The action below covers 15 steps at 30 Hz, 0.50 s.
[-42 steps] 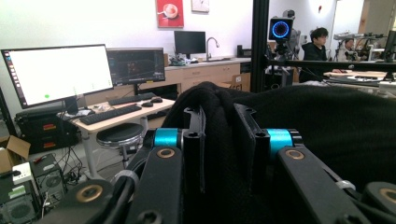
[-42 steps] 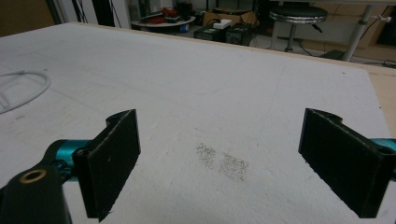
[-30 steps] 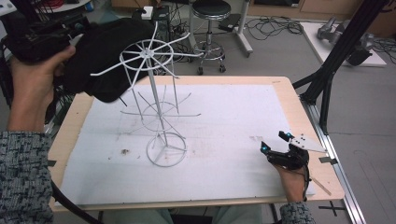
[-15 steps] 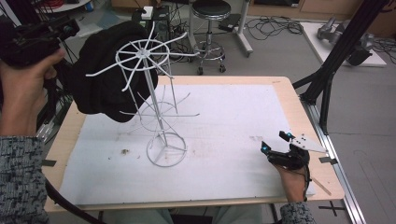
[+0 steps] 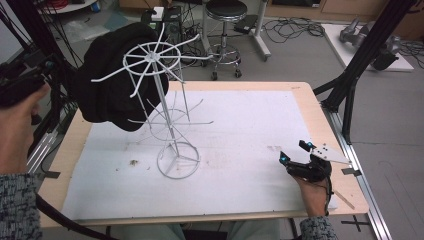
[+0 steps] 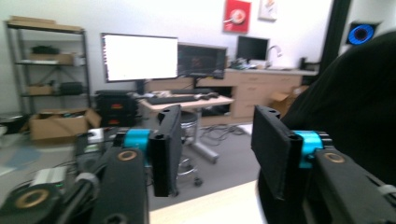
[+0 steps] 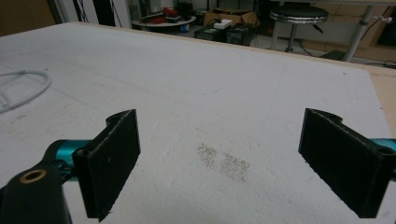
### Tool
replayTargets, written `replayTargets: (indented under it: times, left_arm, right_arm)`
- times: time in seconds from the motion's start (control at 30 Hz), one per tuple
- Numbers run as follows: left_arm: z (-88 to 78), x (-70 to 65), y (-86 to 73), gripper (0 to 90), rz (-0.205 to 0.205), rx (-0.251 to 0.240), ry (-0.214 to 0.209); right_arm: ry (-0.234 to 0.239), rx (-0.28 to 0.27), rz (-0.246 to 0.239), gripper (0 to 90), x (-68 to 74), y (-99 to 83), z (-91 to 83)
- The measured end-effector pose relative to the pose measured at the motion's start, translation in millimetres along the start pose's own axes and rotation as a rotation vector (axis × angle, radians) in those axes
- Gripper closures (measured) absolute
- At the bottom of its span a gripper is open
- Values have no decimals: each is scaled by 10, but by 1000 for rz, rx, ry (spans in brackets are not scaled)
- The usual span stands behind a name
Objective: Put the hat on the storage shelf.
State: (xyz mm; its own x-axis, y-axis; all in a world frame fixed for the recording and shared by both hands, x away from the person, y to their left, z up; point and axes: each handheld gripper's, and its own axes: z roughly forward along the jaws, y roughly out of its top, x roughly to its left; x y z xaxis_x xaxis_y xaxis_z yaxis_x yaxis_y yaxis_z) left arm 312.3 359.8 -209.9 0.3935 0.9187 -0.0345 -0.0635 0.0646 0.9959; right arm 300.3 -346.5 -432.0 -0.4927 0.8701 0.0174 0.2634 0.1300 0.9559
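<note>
On the white wire rack (image 5: pixel 165 107), a black knit hat (image 5: pixel 112 75) is draped over the top spokes. Soft and light, it is best pinched at its loose lower edge. Left gripper (image 6: pixel 212 144), jaws just opened, and right gripper (image 7: pixel 219 165) are both released, empty.

The high view looks forward and down from above the person's side onto the whole table (image 5: pixel 320 125), with the wire rack (image 5: pixel 167 115) standing mid-frame and the lab floor beyond it. The left gripper view rides close behind its own jaws at the table's left edge, facing level across the room toward the stool (image 6: pixel 189 140), which the high view shares (image 5: pixel 225 30). The right gripper view sits low and near the white mat (image 7: pixel 210 93), facing across it, and shares the mat (image 5: pixel 240 130) and the stool (image 7: pixel 299 14) with the high view.
</note>
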Motion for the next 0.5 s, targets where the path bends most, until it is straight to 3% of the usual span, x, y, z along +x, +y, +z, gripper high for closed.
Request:
replayTargets:
  times: [0.1,0.23,0.37,0.43,0.5]
  left_arm:
    - [-76,-13,-95,509,17,1,23]
    - [-142,-78,-257,466,55,40,47]
    - [-212,-124,-433,445,61,51,102]
    - [-232,-124,-528,421,39,68,109]
    - [-255,-136,-620,401,44,85,123]
  right_arm:
    - [0,-2,1,118,2,2,6]
    - [1,-2,2,118,13,7,11]
    - [0,-6,-3,118,9,16,13]
    - [-2,-7,0,118,17,21,13]
    - [-2,-9,-1,118,24,25,21]
